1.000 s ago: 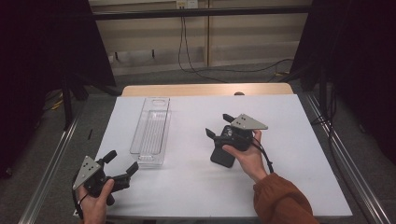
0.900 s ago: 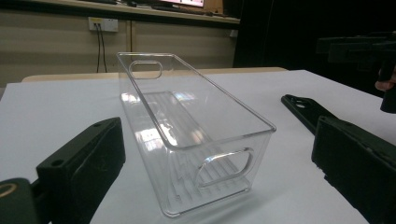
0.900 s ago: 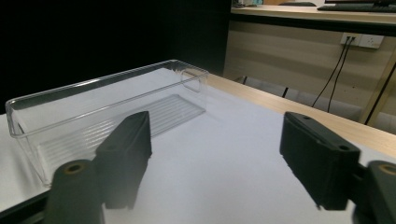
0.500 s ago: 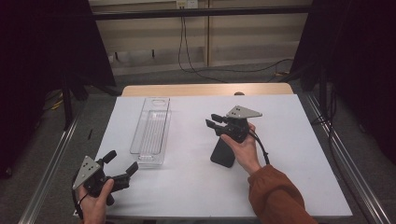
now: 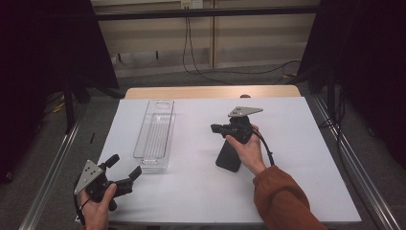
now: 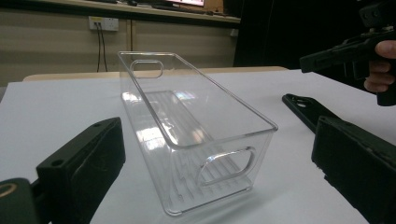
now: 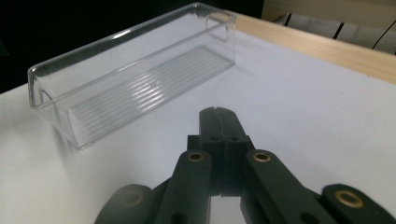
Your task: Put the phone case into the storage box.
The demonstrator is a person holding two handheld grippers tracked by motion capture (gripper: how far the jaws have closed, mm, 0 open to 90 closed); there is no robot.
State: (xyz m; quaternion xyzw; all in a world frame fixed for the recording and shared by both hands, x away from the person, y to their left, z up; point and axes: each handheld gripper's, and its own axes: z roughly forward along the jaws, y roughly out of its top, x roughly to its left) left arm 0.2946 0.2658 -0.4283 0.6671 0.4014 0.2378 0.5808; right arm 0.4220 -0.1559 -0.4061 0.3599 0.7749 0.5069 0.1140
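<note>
The clear plastic tray (image 5: 156,135) lies on the white bench (image 5: 297,143), on its left half, with its long side running away from the person. It is empty, has a ribbed floor and a cut-out handle in each short end wall (image 6: 226,164). A flat black object (image 5: 228,156) lies on the bench to the right of the tray, well apart from it, just beside the person's right hand (image 5: 246,147).

The right gripper (image 5: 215,128) is held above the bench near this black object and points toward the tray. Its jaws have just been closing and are now pressed together with nothing between them, as the right gripper view (image 7: 219,126) shows.

The left gripper (image 5: 125,167) is near the front left corner of the bench, close to the near end of the tray but not touching it. Its jaws stand wide apart and hold nothing.
</note>
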